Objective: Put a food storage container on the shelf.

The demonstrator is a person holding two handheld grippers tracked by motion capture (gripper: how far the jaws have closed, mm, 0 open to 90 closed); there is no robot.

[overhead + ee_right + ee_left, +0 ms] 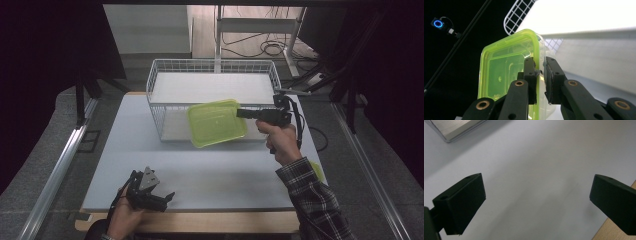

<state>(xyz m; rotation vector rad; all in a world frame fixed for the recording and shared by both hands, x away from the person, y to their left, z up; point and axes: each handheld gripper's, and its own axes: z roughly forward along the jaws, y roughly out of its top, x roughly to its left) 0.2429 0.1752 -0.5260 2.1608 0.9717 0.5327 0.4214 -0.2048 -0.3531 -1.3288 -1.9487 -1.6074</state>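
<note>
Right gripper (243, 113) clamped on rim of green lidded container (216, 123), pads either side of edge in right gripper view (540, 80). Container (506, 75) held off table (200, 175), tilted, just in front of white wire basket (212, 80), overlapping its front wall. Right hand (281, 140) just right of basket's front corner. Left gripper (162, 199) well in front of basket, near table's front edge, jaws wide apart, nothing between them, bare table (536, 170) below

One green container (217, 123), one wire basket (160, 80), two hand-held grippers (148, 192).
</note>
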